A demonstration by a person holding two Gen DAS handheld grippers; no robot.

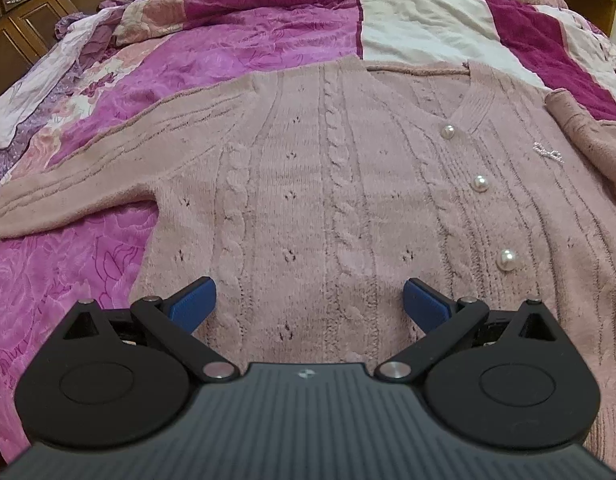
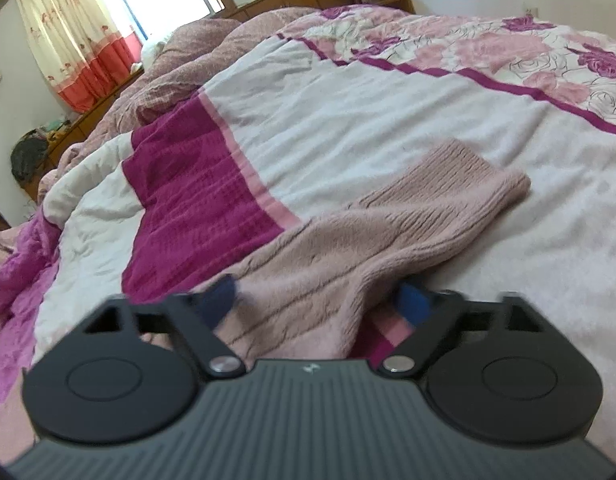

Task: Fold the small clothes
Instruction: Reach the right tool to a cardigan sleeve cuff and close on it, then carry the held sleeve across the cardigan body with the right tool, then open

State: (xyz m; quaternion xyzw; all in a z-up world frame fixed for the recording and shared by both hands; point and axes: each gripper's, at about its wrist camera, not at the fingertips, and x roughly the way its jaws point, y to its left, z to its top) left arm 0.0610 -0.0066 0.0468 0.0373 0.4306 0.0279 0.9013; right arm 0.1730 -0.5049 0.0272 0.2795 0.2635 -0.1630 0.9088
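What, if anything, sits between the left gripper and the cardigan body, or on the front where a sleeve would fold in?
Nothing visible does. The left gripper is open over the pink cardigan, with only bare knit between its fingers. The front carries just its own pearl buttons. The right gripper straddles the sleeve, jaws apart.

Cardigan (image 1: pixel 328 184) flat on bedspread (image 1: pixel 228 40); buttons (image 1: pixel 481 183) right of centre; sleeve (image 2: pixel 388 232) between right claw (image 2: pixel 316 300) fingers
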